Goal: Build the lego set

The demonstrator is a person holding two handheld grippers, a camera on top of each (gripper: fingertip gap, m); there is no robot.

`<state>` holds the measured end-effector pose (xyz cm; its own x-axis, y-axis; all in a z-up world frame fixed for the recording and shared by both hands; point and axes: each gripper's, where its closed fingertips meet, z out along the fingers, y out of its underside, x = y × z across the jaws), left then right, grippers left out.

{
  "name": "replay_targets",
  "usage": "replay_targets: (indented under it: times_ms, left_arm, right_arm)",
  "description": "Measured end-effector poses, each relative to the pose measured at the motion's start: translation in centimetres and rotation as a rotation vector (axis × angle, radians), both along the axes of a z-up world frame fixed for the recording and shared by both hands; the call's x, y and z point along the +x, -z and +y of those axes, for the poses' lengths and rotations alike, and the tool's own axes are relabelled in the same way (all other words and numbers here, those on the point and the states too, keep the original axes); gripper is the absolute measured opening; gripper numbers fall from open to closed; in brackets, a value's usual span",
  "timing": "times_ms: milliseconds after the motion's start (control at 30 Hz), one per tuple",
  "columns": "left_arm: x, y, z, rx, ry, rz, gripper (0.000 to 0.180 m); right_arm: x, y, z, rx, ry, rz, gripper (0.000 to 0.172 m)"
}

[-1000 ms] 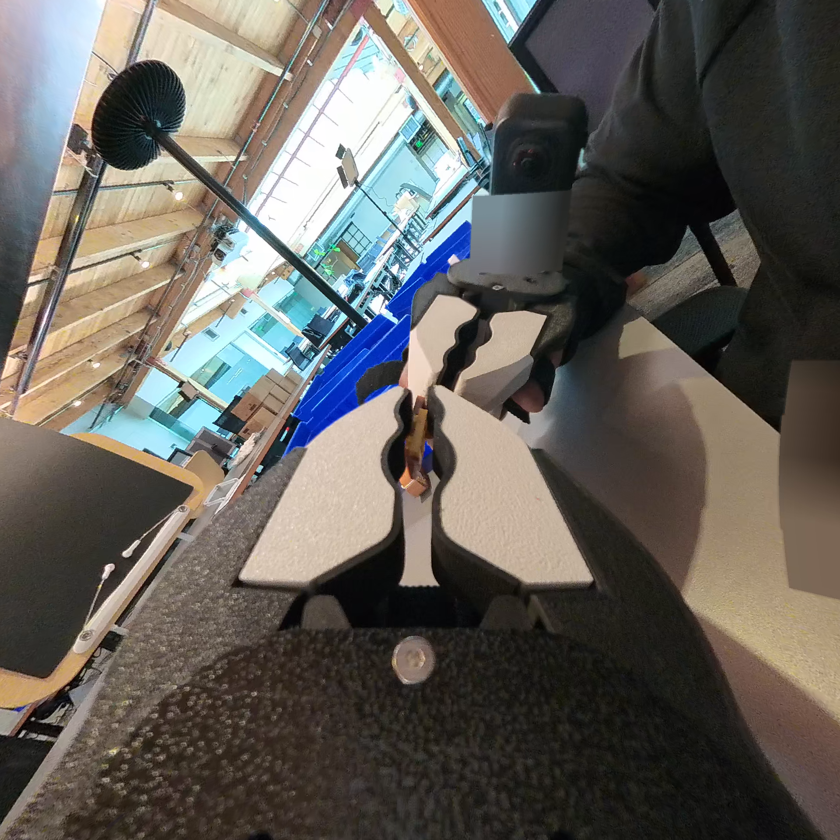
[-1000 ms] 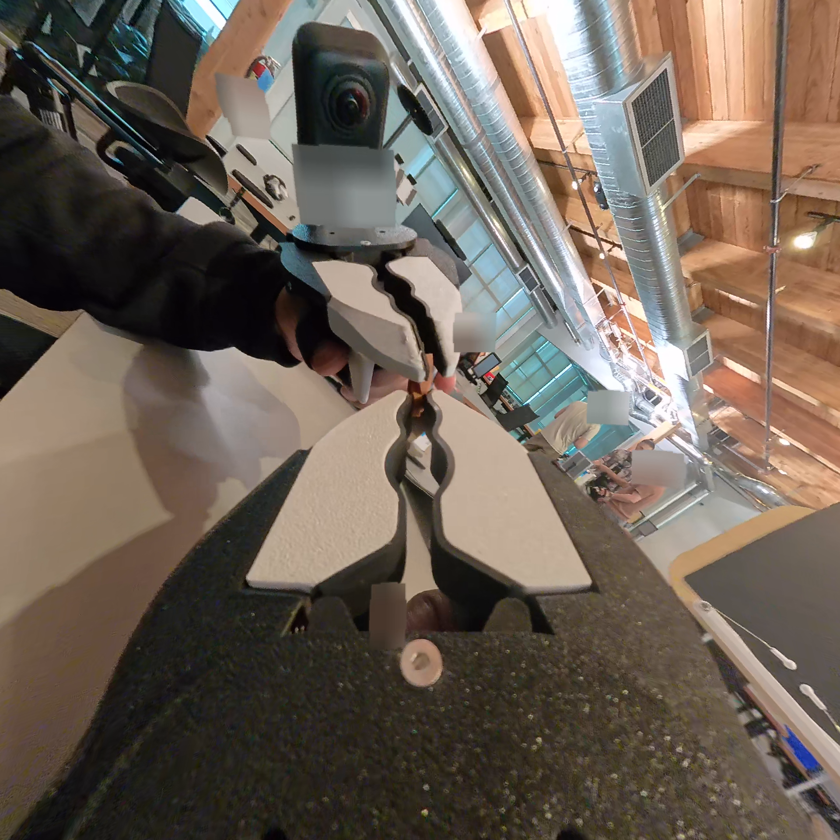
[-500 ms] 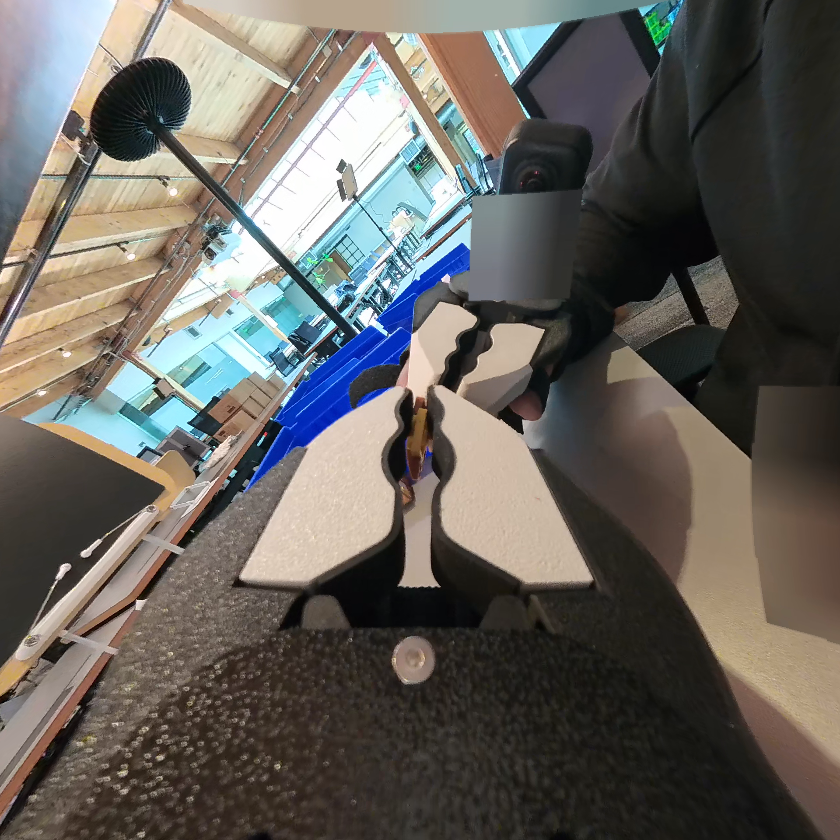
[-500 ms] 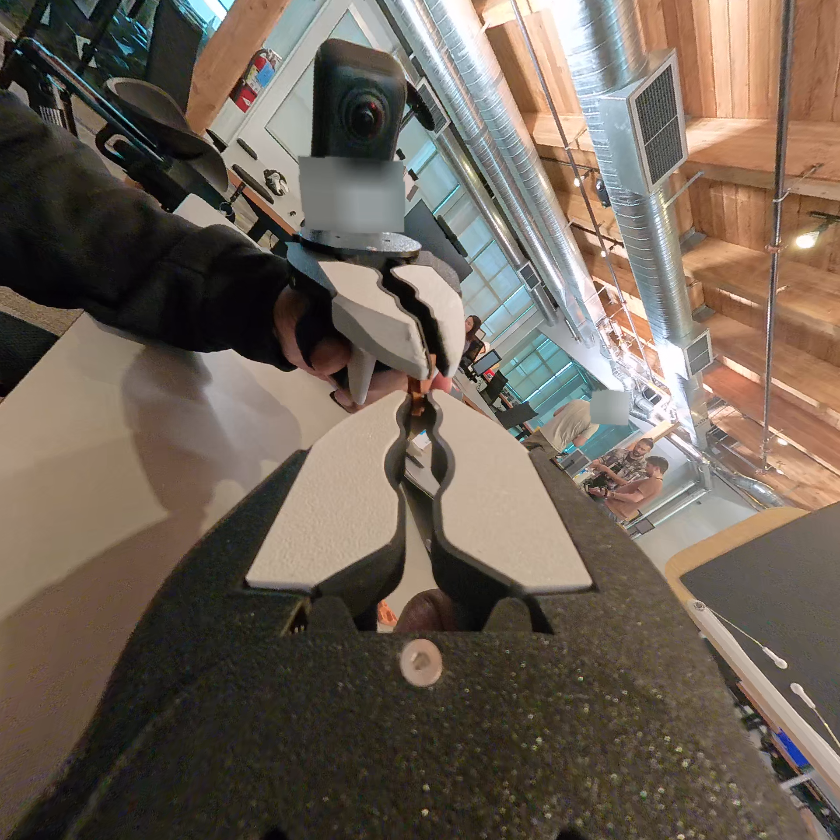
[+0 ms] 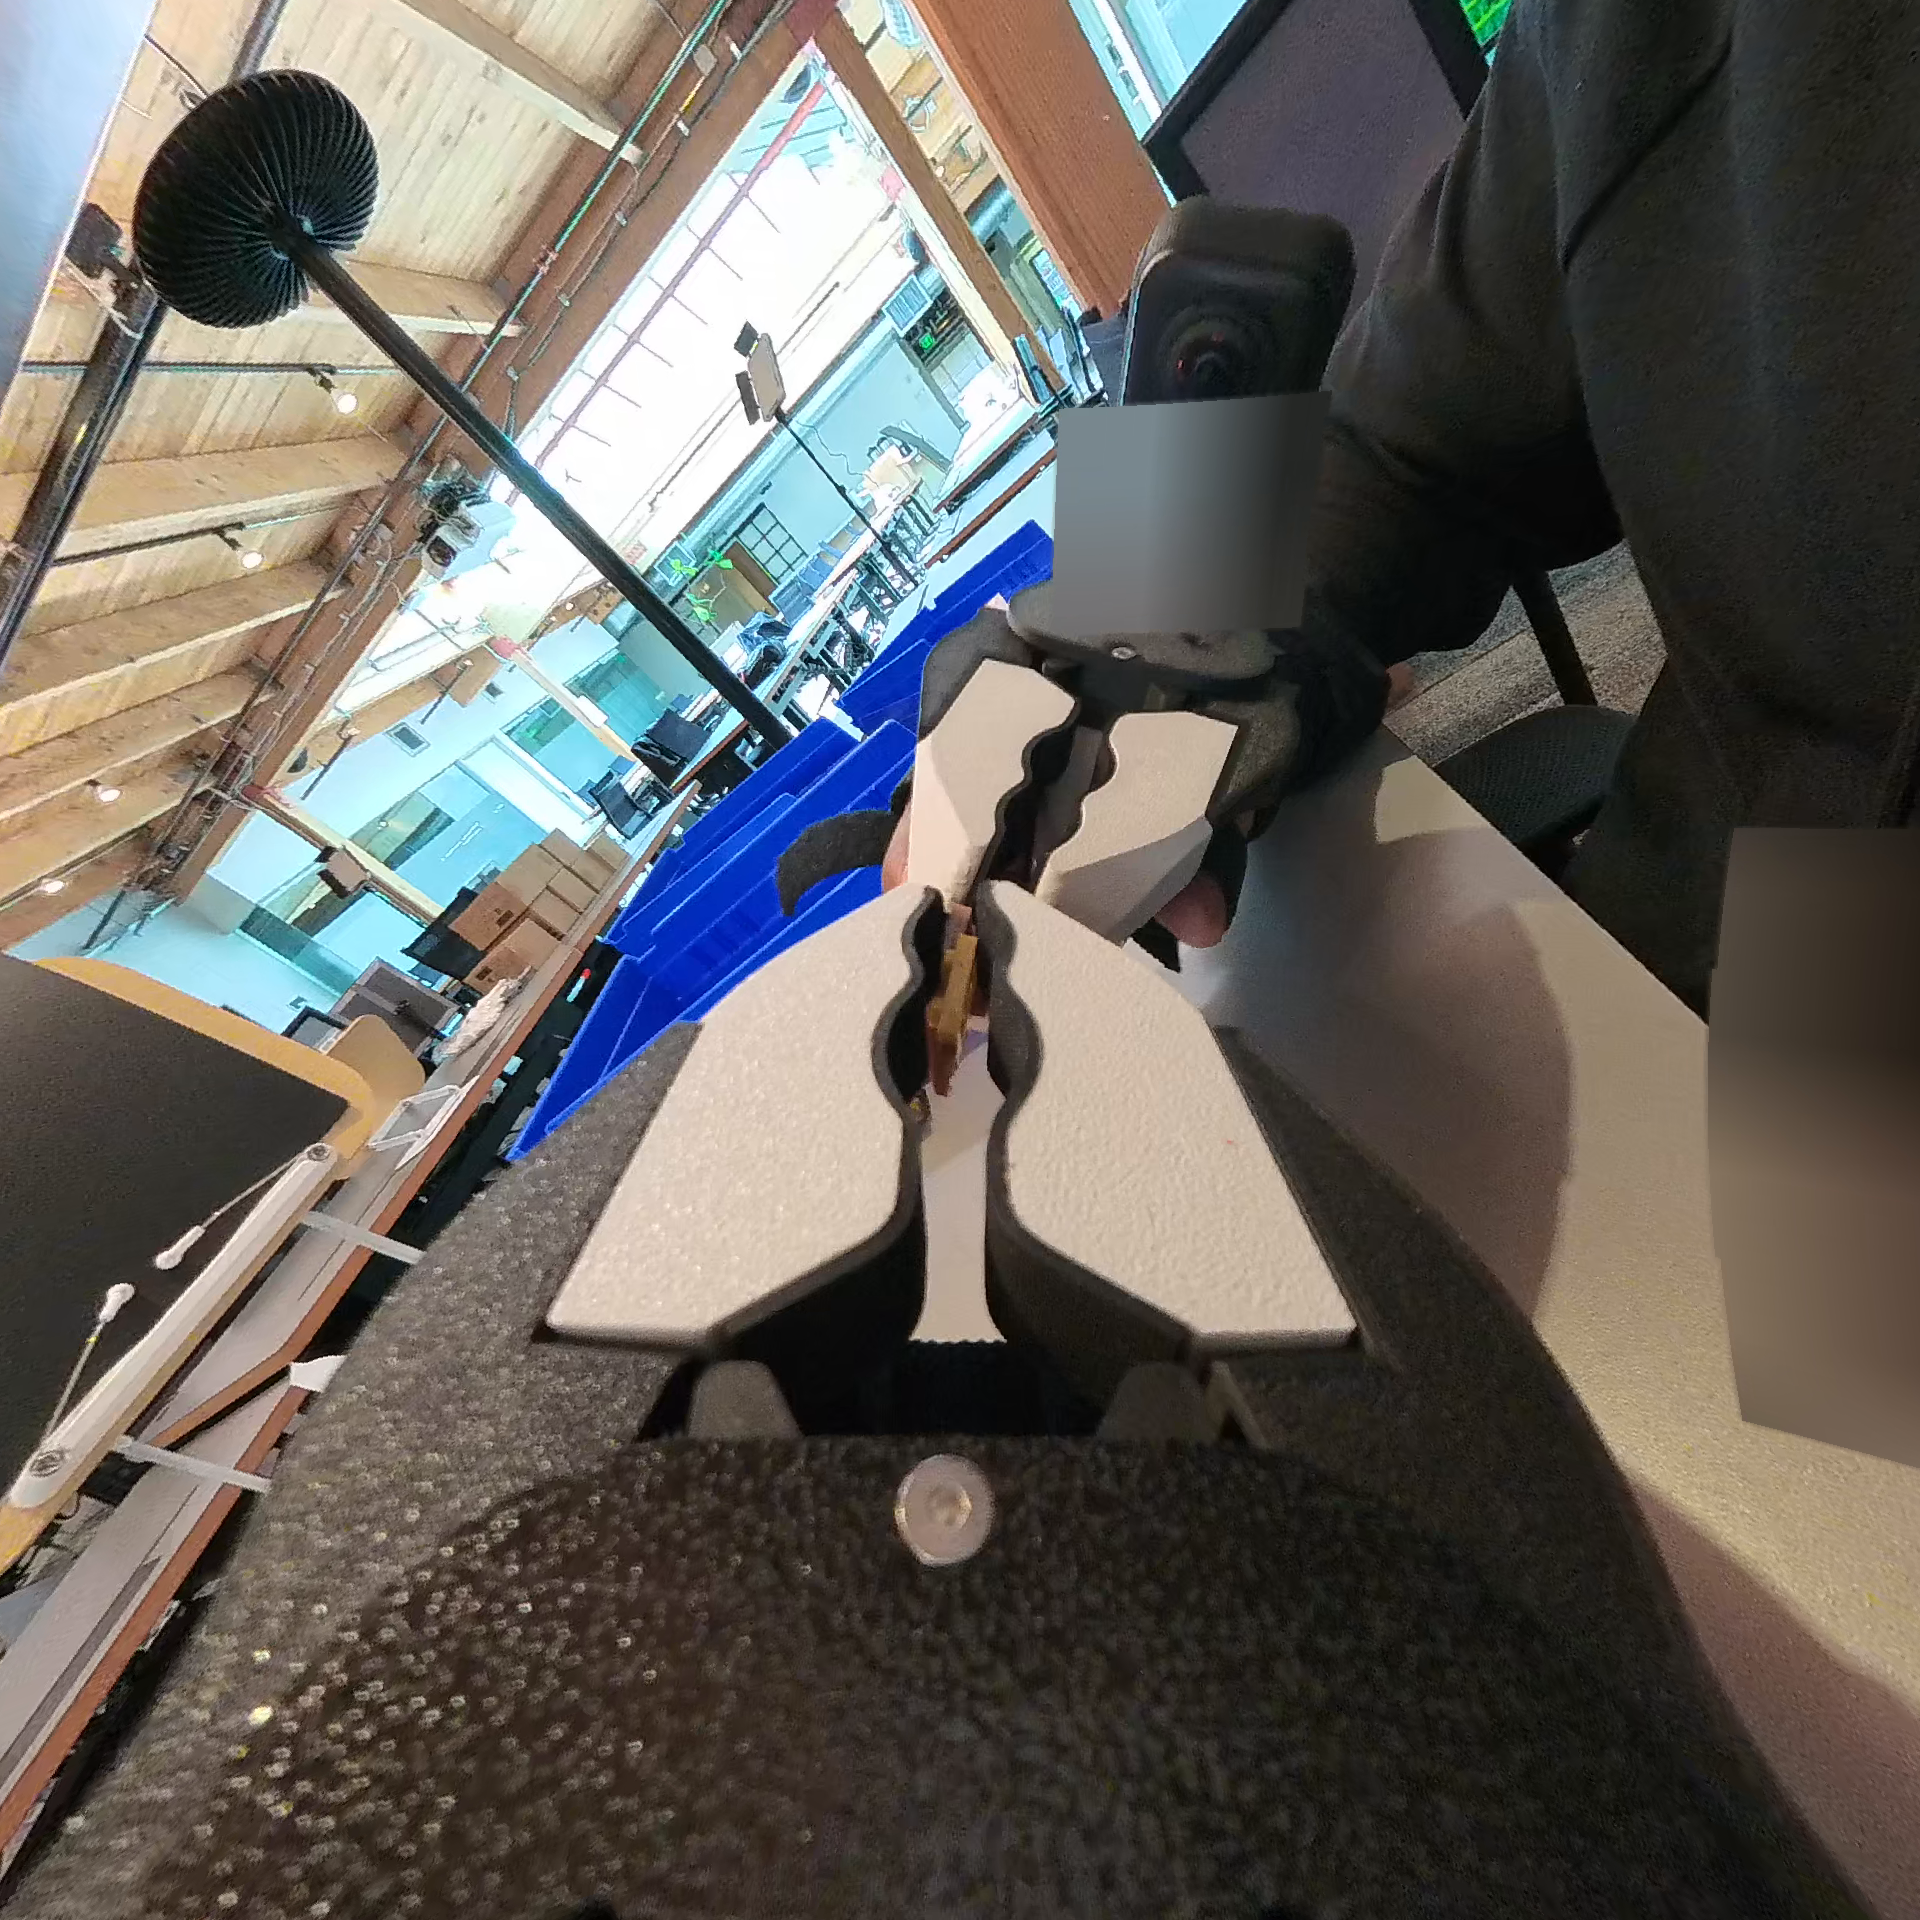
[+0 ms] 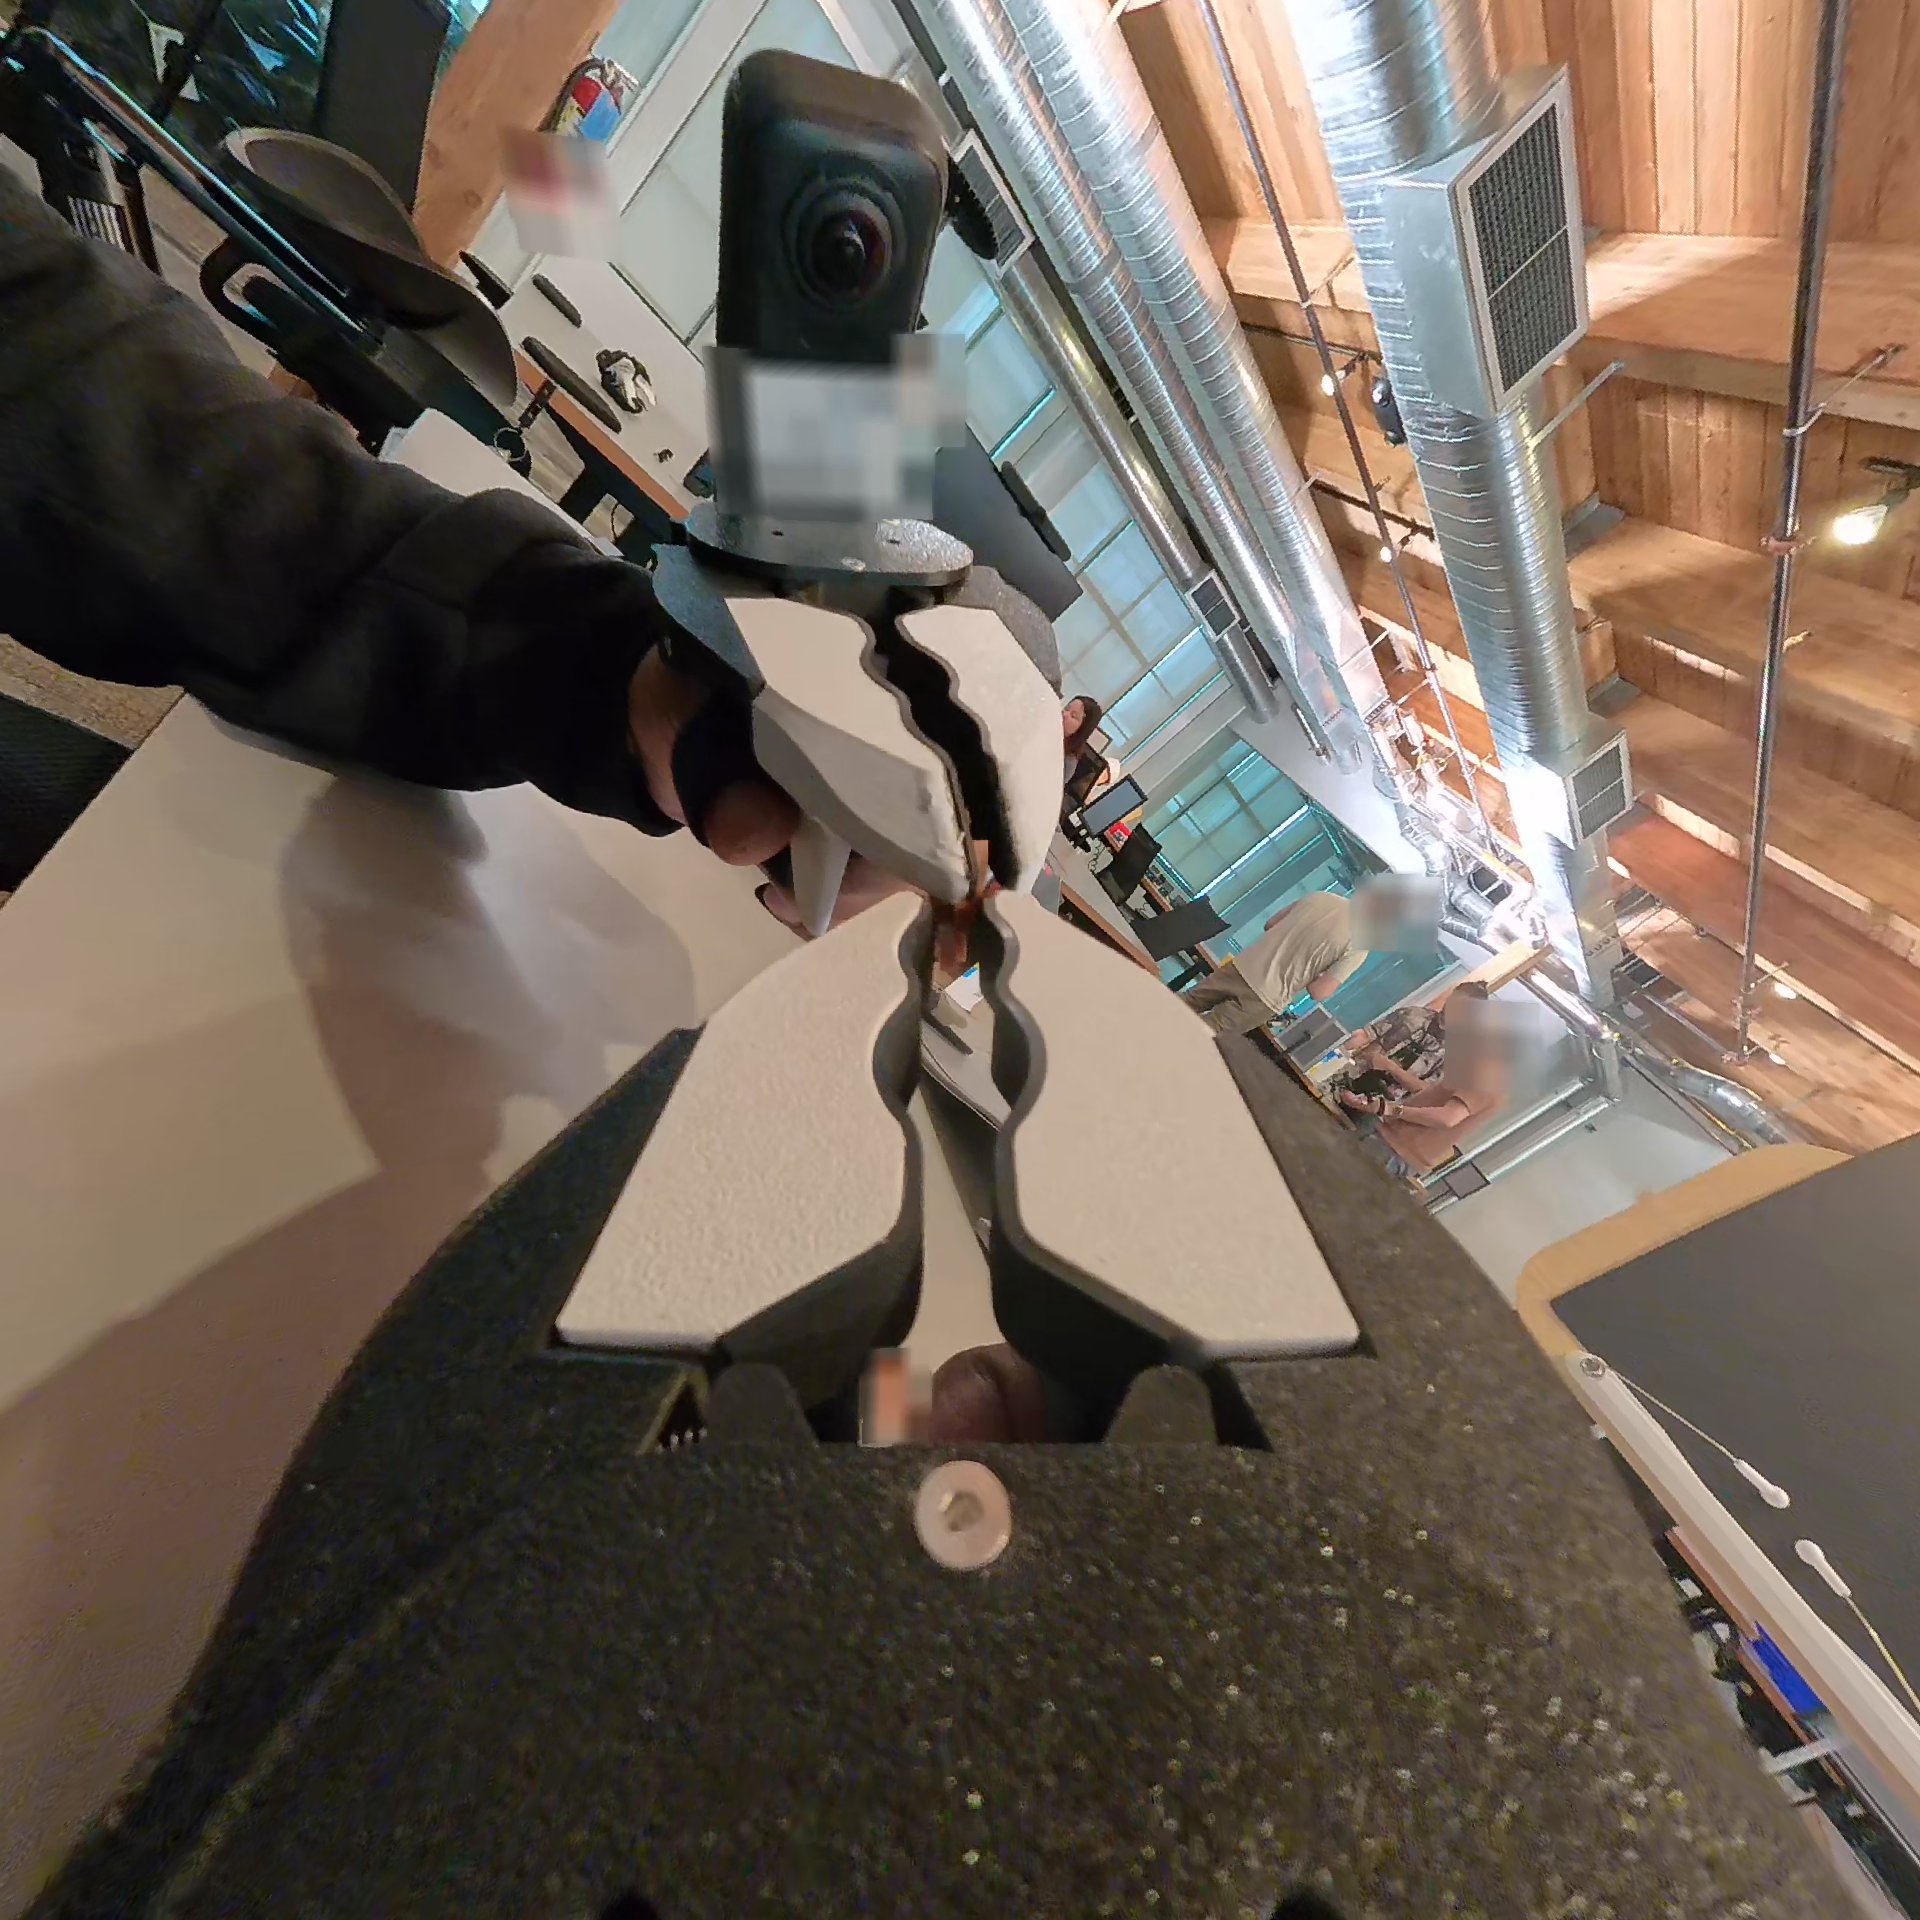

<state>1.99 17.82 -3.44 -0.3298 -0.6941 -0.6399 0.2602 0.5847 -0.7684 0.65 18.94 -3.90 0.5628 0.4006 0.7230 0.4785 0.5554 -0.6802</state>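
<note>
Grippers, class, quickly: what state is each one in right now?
Left gripper: closed on a small tan-brown flat piece.
Right gripper: closed on a small orange-brown piece, tip to tip with the left.

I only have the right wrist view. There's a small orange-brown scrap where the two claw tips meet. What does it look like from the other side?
Observer: In the left wrist view it is a flat tan-brown piece, standing edge-on between the pads of the left claw, which press on it.
Operator: Does it sit only at the tips?
Observer: No. It runs back from the tips into the first hollow between the fingers.
Operator: What is behind my right claw?
Observer: Stacked blue bins lie beyond the right claw, past the far edge of the white table.
</note>
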Motion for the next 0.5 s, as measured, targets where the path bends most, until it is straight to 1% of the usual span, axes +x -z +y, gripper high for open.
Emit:
replay_targets:
  times_ms: [167,500]
  left_arm:
    - [0.09,-0.03,-0.06,-0.012,0.002,-0.003,0.007]
    - [-0.43,-0.39,-0.27,-0.090,0.062,0.004,0.012]
  right_arm:
    - [0.16,-0.04,0.02,-0.022,-0.012,0.023,0.006]
    - [0.05,-0.28,-0.40,-0.080,-0.085,0.094,0.006]
